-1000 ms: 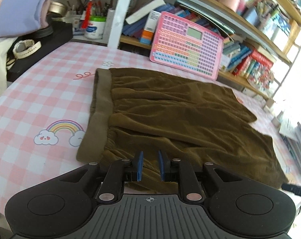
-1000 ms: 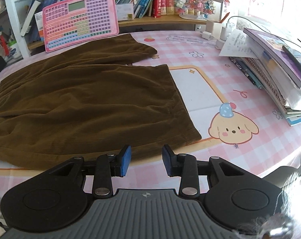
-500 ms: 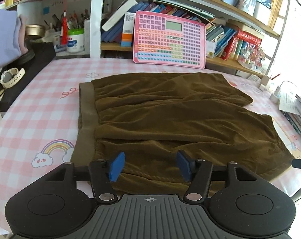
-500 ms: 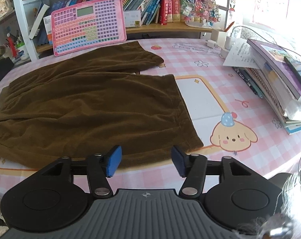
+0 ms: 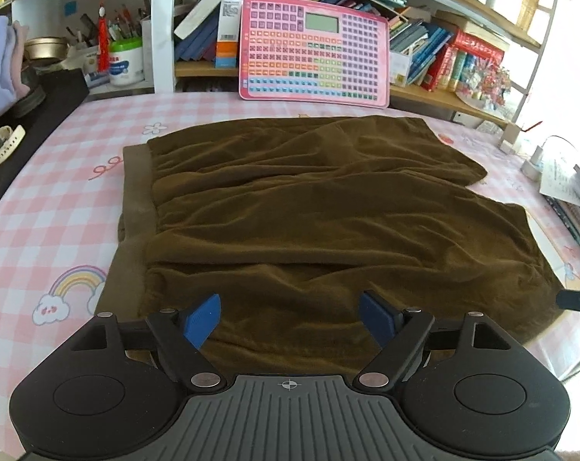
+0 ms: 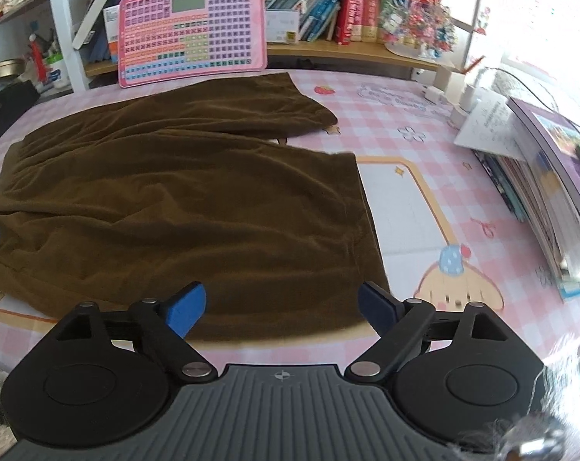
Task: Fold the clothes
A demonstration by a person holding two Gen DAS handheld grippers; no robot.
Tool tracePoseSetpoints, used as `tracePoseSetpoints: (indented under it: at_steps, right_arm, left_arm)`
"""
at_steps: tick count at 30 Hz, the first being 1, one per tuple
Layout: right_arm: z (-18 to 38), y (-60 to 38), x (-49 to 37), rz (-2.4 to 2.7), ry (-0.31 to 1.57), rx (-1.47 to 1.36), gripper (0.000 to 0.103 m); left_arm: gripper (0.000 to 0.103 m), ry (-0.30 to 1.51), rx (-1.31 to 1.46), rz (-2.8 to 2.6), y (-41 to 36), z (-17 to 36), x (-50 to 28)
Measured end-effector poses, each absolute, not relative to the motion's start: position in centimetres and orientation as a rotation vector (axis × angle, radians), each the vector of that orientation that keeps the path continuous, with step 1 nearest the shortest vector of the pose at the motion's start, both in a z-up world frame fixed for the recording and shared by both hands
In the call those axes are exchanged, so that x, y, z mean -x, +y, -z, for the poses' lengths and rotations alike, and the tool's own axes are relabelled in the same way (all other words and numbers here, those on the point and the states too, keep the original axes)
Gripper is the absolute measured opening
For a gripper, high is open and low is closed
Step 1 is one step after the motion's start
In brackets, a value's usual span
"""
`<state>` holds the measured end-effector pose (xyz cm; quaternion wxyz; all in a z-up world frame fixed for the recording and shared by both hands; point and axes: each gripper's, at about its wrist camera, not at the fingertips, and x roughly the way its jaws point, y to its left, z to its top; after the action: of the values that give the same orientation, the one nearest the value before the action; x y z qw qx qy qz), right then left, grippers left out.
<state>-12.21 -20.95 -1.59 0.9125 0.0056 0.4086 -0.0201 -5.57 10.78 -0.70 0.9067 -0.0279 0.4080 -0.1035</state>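
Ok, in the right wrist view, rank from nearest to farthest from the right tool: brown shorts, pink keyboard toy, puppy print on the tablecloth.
1. Brown shorts, directly beneath the right tool.
2. Puppy print, just to the right.
3. Pink keyboard toy, far back, leaning on the shelf.

Your left gripper [image 5: 290, 320] and right gripper [image 6: 281, 309] match: black linkages, blue ribbed pads [image 5: 203, 318], silver screws [image 6: 194, 369], a grey ridged base with a crosshair mark.

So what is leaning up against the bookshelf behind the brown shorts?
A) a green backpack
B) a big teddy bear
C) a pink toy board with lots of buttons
C: a pink button board with a small screen stands propped against the shelf beyond the brown shorts.
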Motion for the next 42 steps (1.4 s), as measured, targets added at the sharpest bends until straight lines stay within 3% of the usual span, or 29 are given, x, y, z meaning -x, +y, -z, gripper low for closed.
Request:
tracePoseSetpoints:
  at_steps: [10,24,26,31,42]
  right_arm:
    - [0.0,-25.7,3.0,-0.131,0.790,0.103,0.087]
    - [-1.0,-29.9,-18.7,-0.464,0.770,0.252,0.083]
    - [-0.2,-29.8,-21.4,-0.465,0.782,0.279,0.073]
    - [1.9,-29.3,-27.4,-0.470,0.811,0.322,0.060]
    - [6.1,-27.6,-32.7,-0.591,0.878,0.385,0.059]
  left_arm:
    - [0.082,0.809,0.091,0.086,11.0,-0.5,1.1]
    - [0.082,0.800,-0.056,-0.081,12.3,-1.6,-8.0]
    - [0.082,0.827,-0.094,-0.101,12.8,-1.0,-9.3]
    - [0.082,0.821,-0.171,-0.154,13.4,-0.3,-11.6]
    - [0.082,0.915,-0.336,-0.059,13.2,2.6,-16.3]
